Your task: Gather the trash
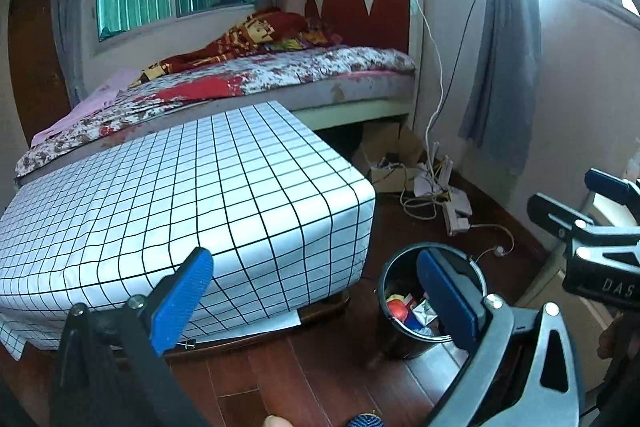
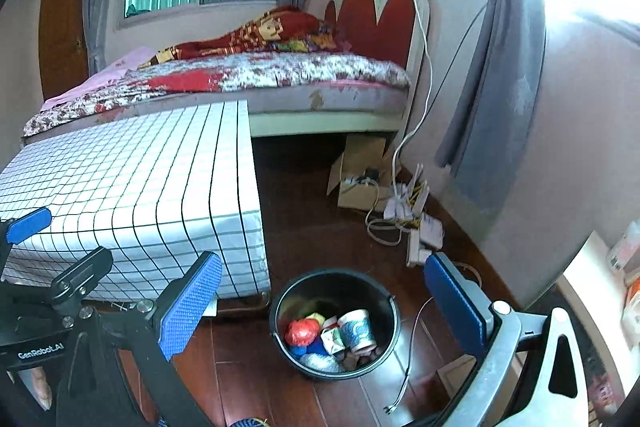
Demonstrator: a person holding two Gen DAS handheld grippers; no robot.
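Both grippers are up over the dark red plank floor [image 2: 312, 219], both empty.

Left gripper [image 1: 320, 301]: jaws spread wide, nothing between the ribbed blue rubber pads [image 1: 182, 301]. The round black plastic bin [image 1: 388, 291] sits partly behind its right pad, low on the floor. The trash in it shows past the pad: something red, white wrappers.

Right gripper [image 2: 324, 301]: jaws equally wide, nothing held. The bin [image 2: 394, 307] lies squarely between and below its pads, mouth up, thin wire handle at the rim. Inside: a crumpled red ball [image 2: 302, 331], a printed paper cup [image 2: 358, 329] on its side, a folded white carton [image 2: 333, 341], blue bits, a clear crinkled wrapper (partly hidden by the bin wall).

Beyond each left pad stands a boxy table draped in white cloth with a black grid [image 2: 132, 187], touching the floor beside the bin. Past the right pad: a tangle of white cables and a power strip [image 2: 416, 247] by a cardboard box [image 2: 356, 183]. The bed [image 2: 260, 75] with its scalloped red headboard is behind.
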